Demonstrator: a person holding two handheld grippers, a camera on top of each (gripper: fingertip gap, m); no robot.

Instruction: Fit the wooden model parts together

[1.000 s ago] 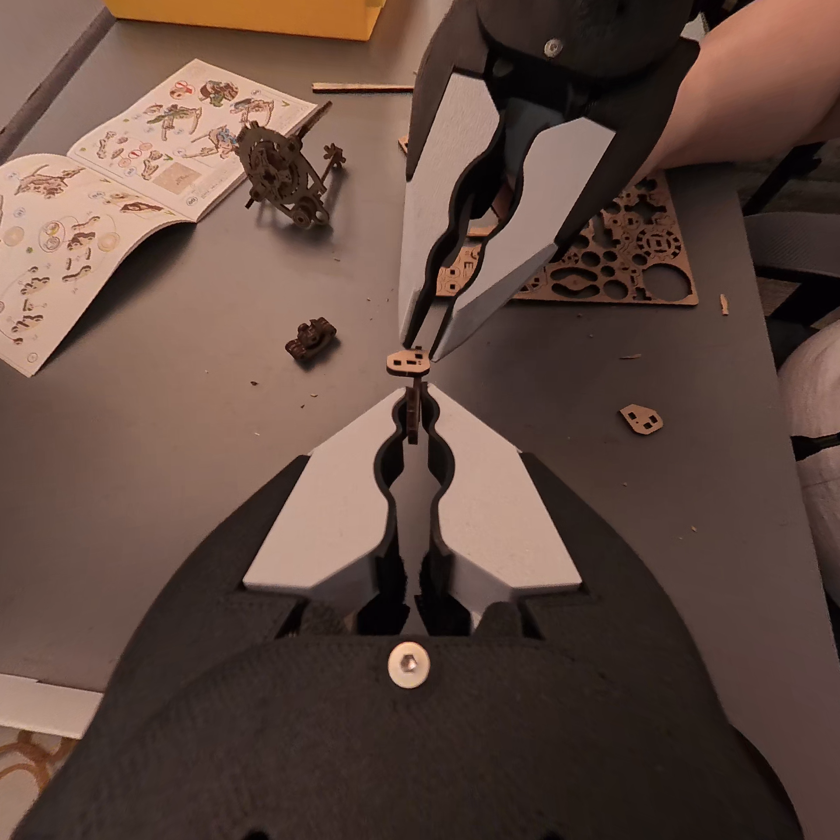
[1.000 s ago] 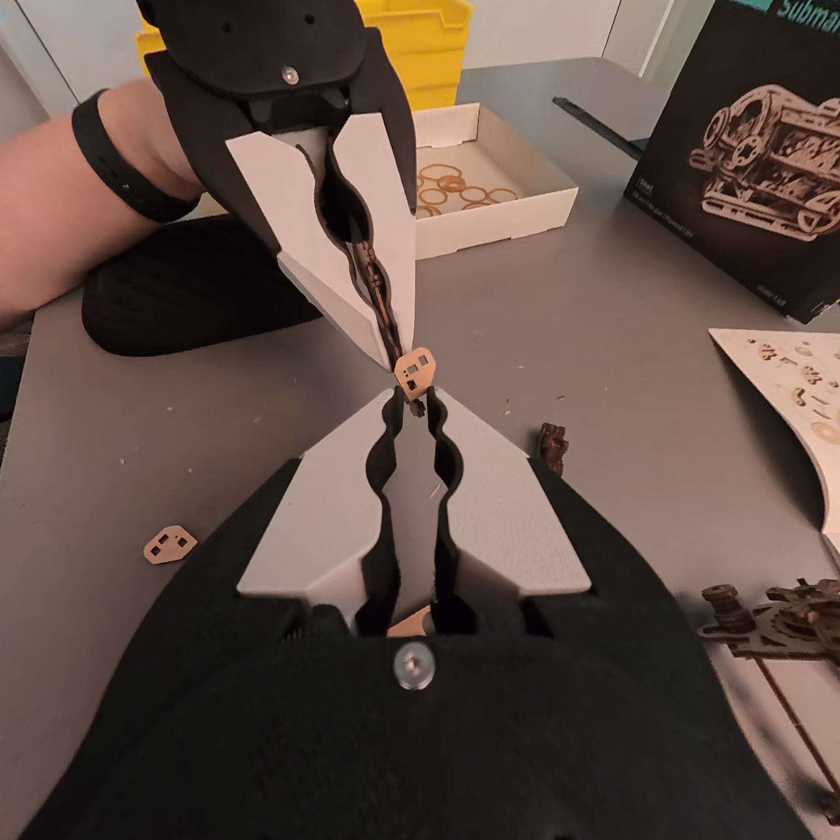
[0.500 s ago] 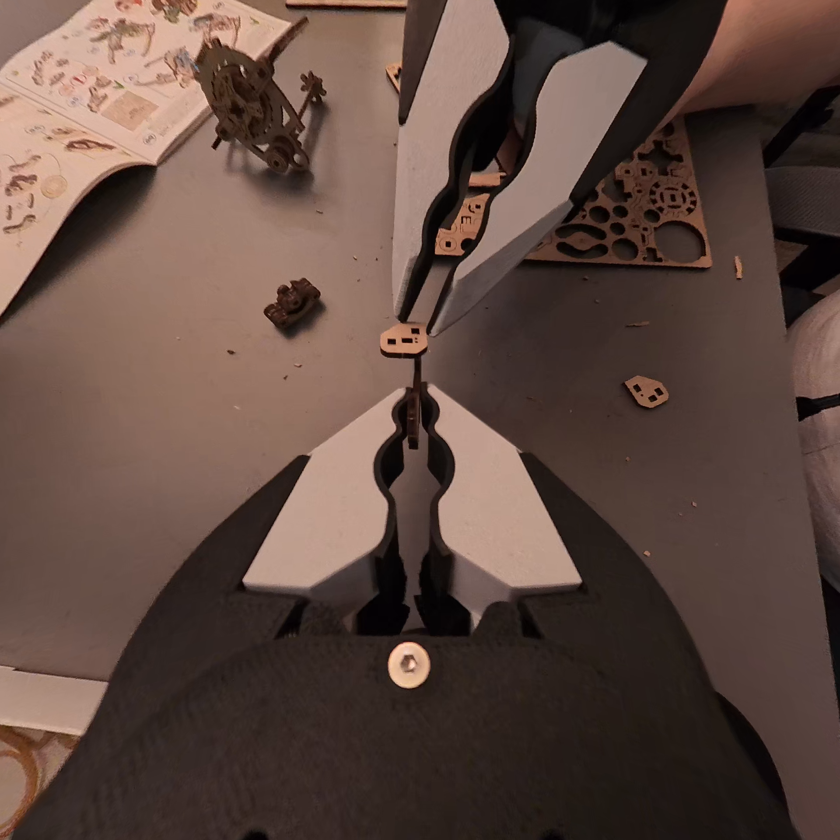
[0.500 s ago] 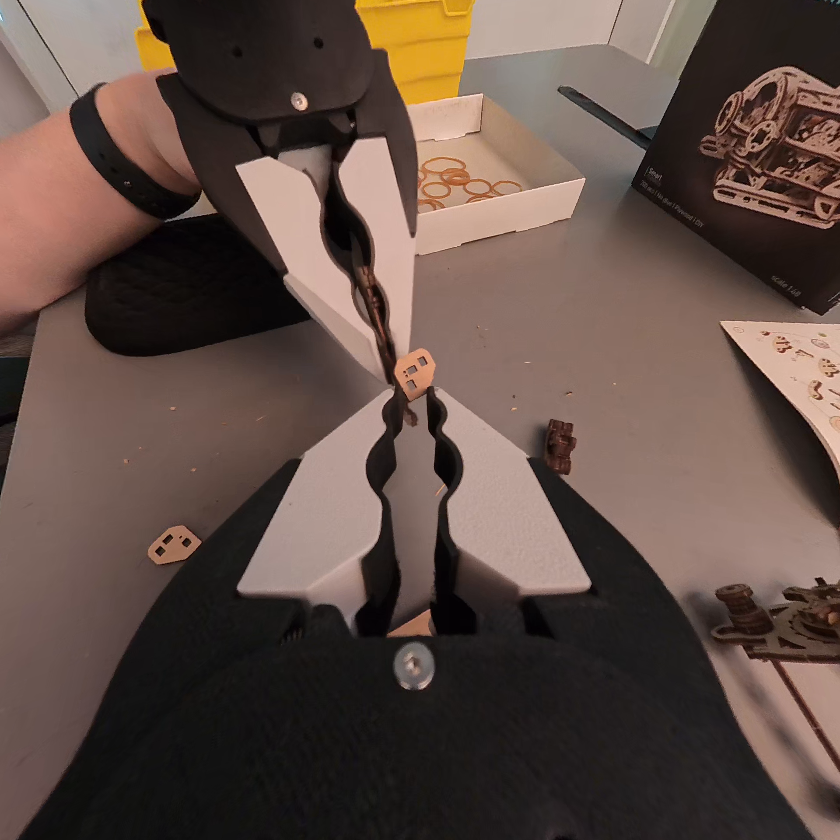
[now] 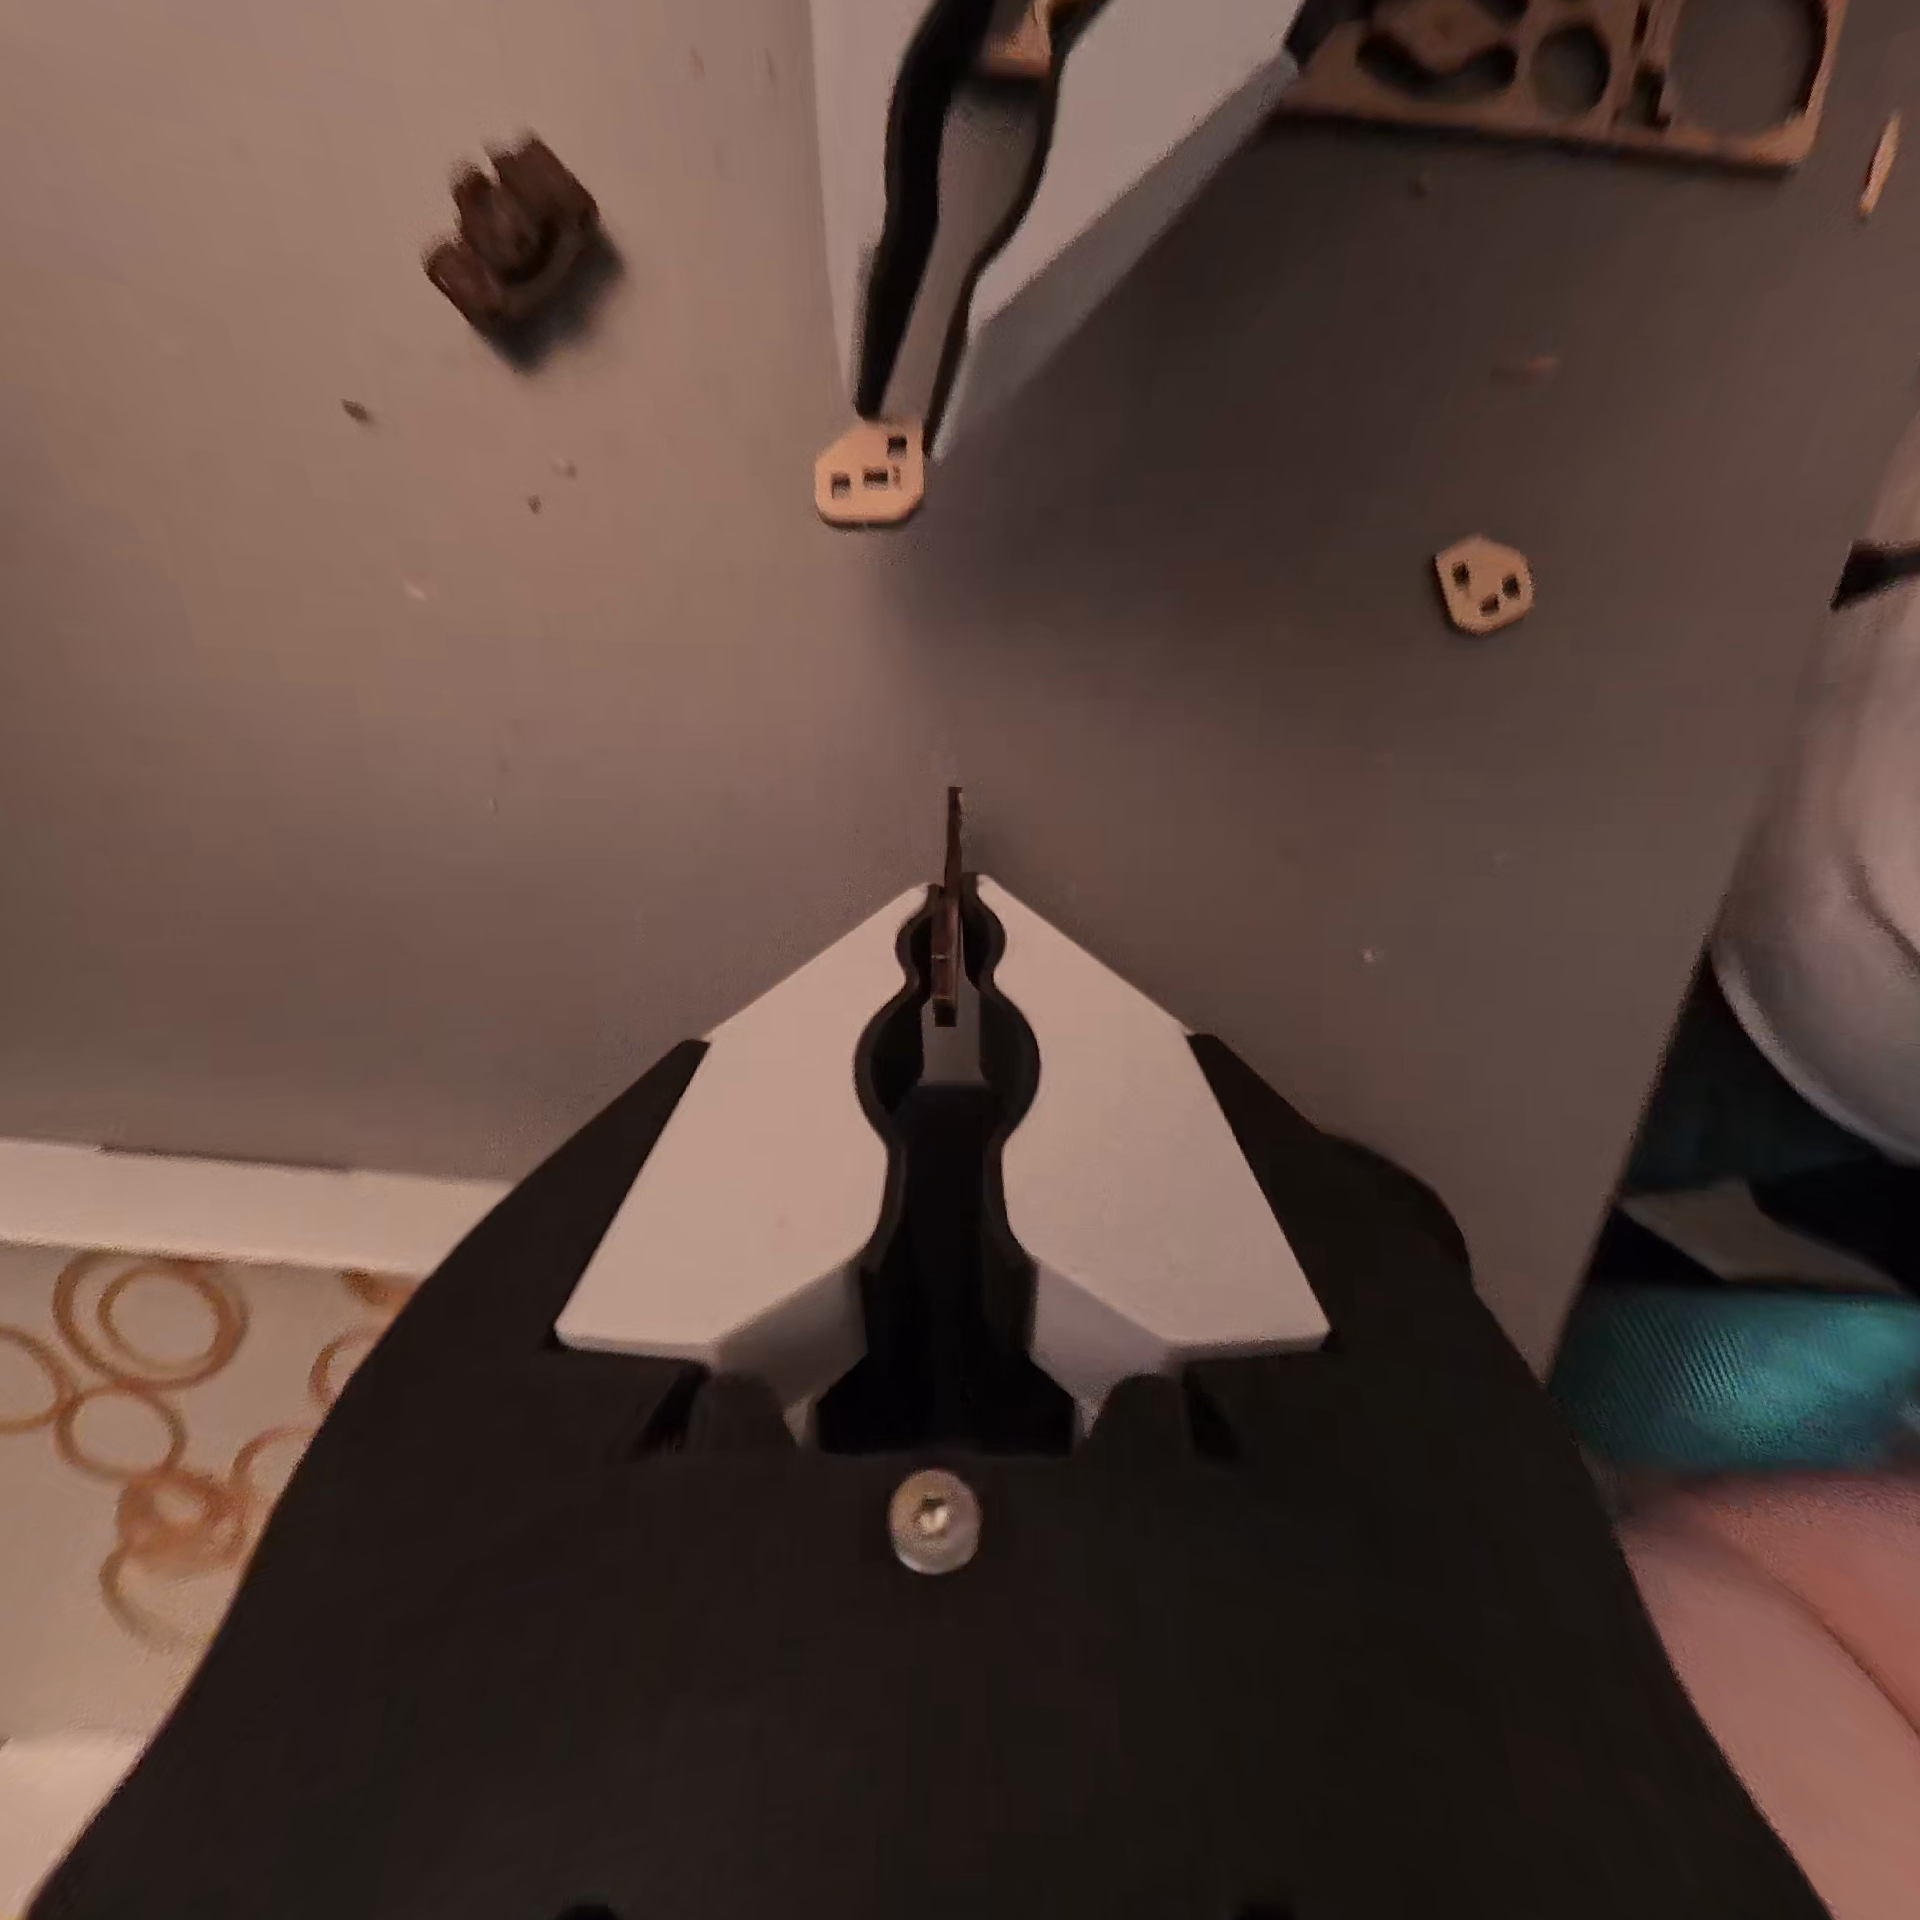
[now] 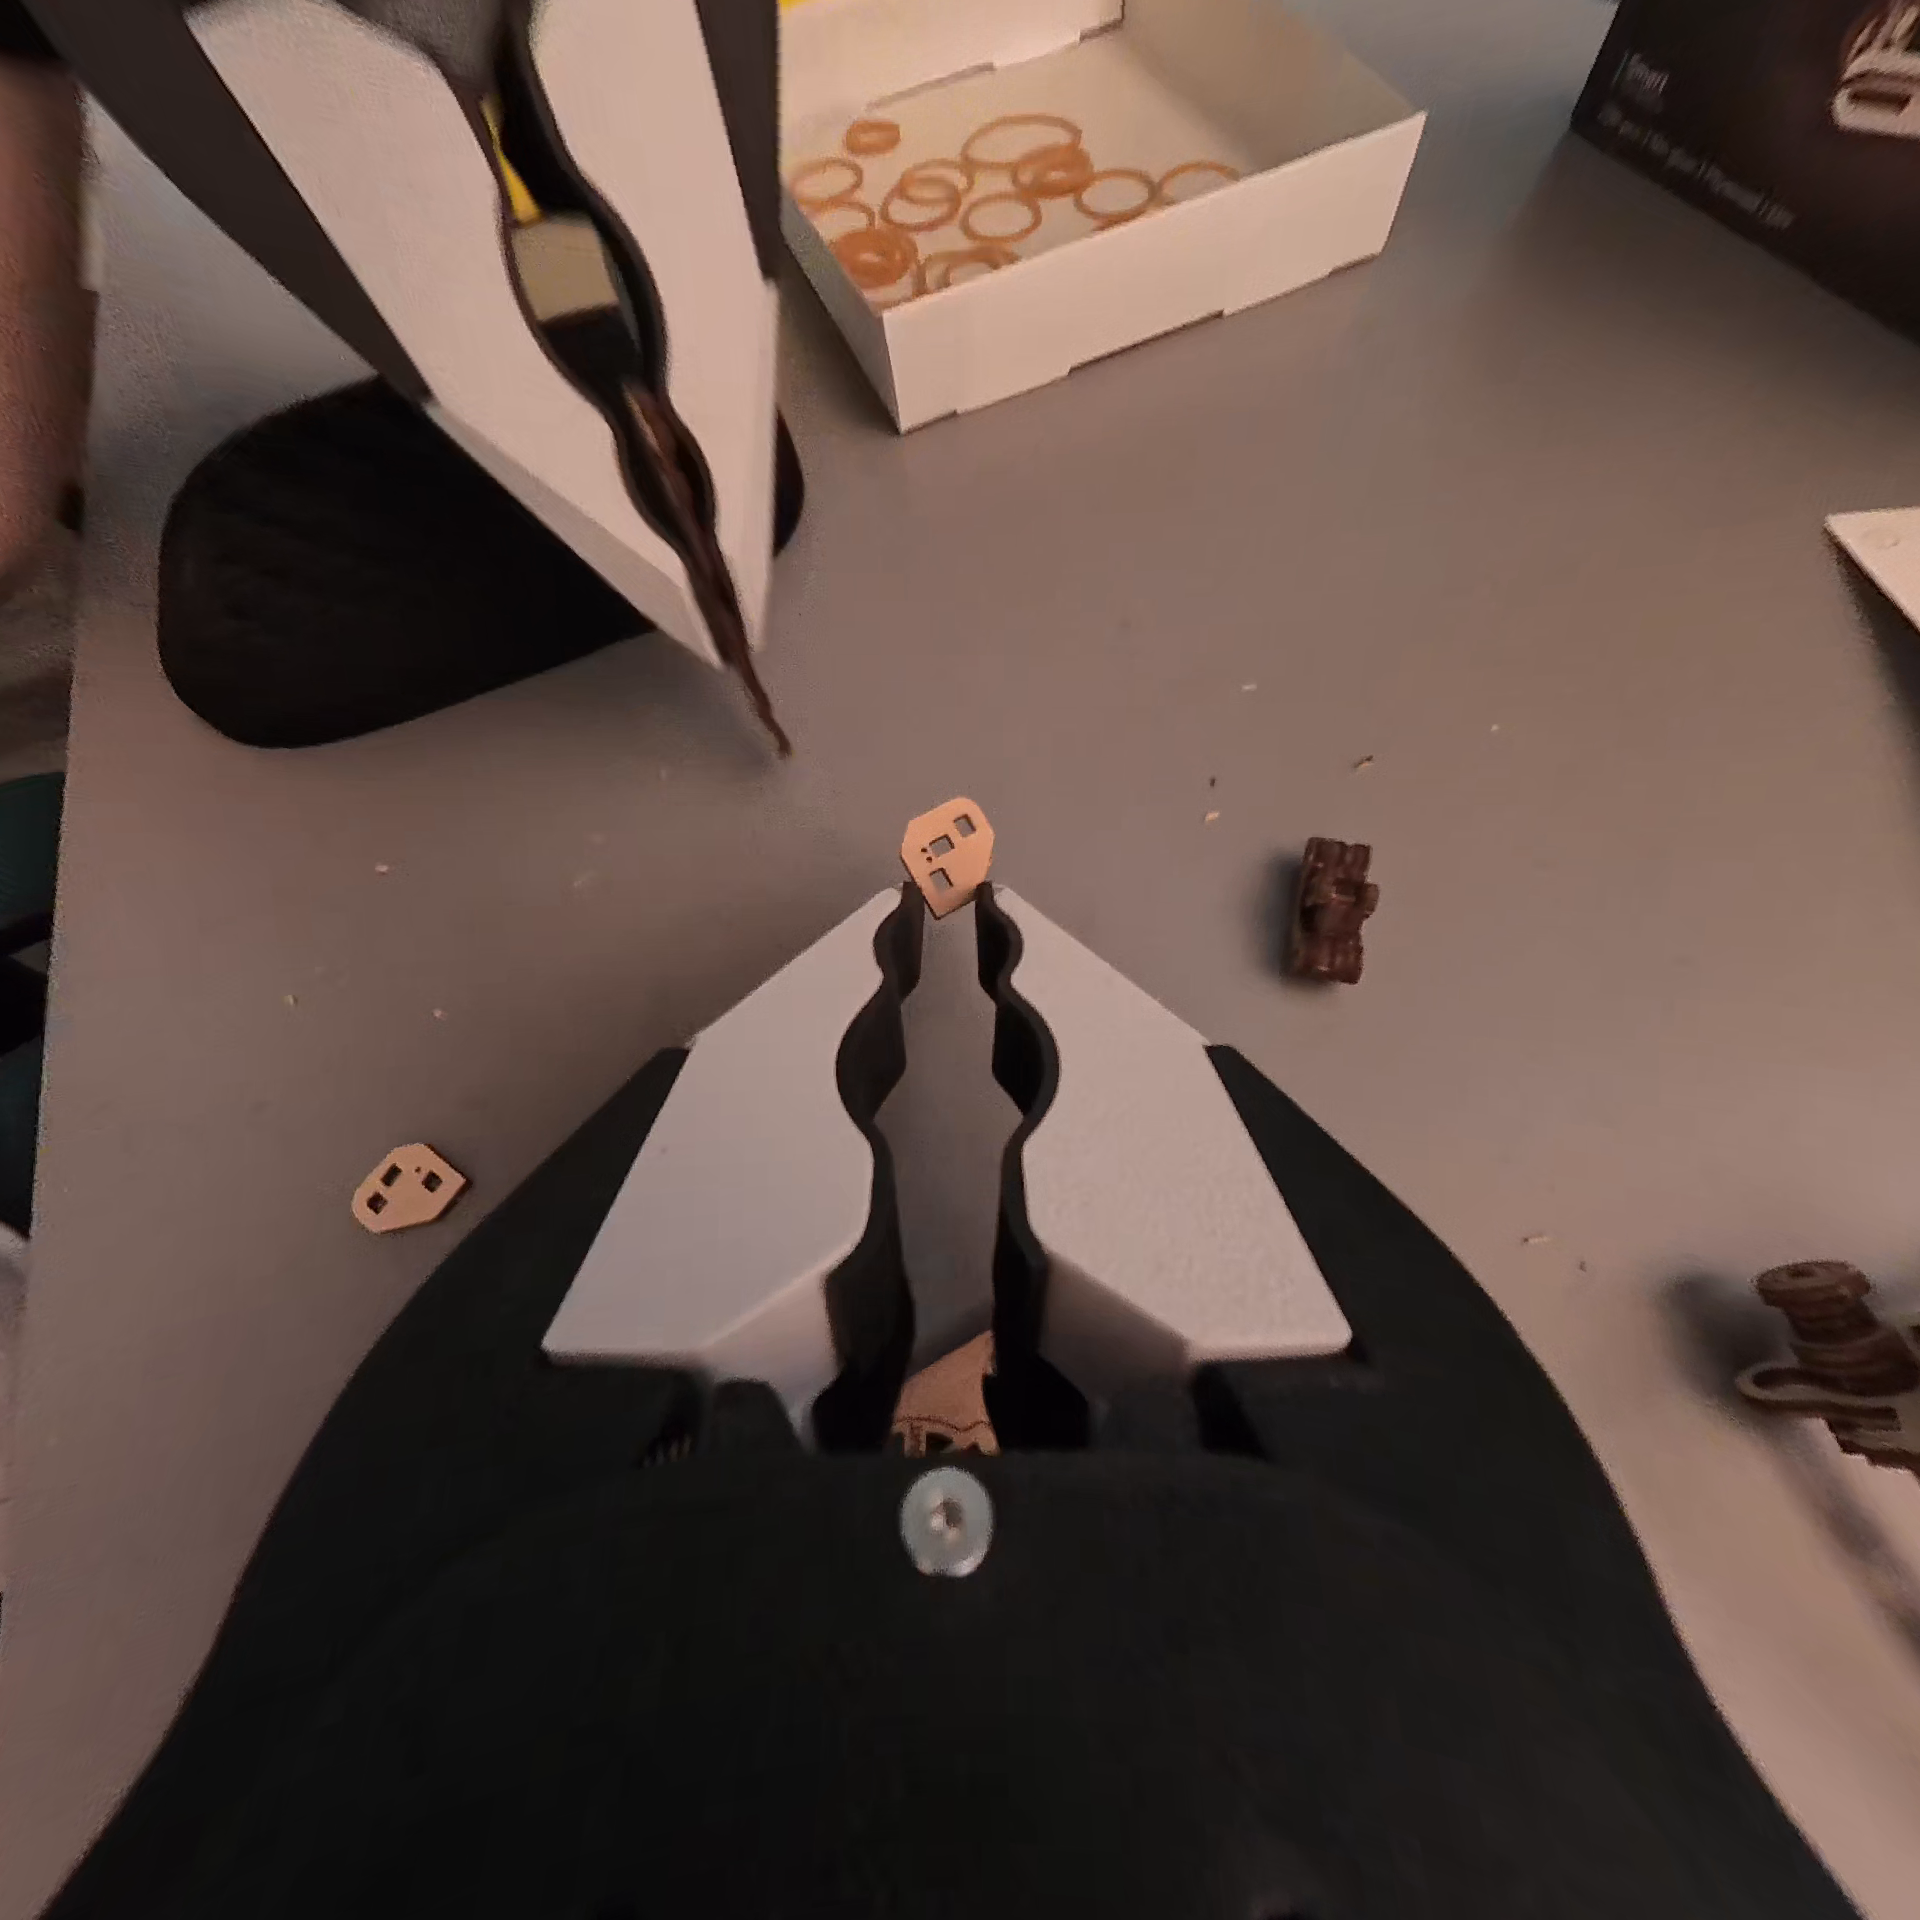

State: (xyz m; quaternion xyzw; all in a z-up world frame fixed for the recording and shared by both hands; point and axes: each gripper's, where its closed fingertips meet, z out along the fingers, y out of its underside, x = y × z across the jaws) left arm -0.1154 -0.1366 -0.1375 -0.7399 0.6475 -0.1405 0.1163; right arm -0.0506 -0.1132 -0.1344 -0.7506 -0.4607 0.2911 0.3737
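The left hand-held gripper [image 5: 951, 894] is clamped on a thin dark wooden strip [image 5: 952, 842], seen edge-on with its tip poking forward past the fingertips. The right hand-held gripper [image 6: 948, 902] is pinched on a small pale slotted plate [image 6: 945, 852], held by its lower edge just above centre frame. In the right wrist view the strip [image 6: 753, 691] ends left of and above the plate, so the two parts are near but apart — not yet joined.

The step in hand appears to be feeding the strip's tip into one of the plate's slots. It would best be done slowly, with the strip's thin edge lined up along the slot and the plate kept square to it; both pieces look thin enough to snap or twist out of the grip if forced at an angle.

The grey bench [image 6: 1351, 644] is littered with fine wood crumbs. A second pale plate [image 6: 407, 1202] lies at lower left, a small dark wooden block [image 6: 1330, 923] right of centre, a white tray [image 6: 1143, 312] of rubber bands at the top, and a partly built dark model [image 6: 1839, 1371] — blurred — at the right edge. A punched-out wooden sheet [image 5: 1558, 73] shows at the top of the left wrist view.
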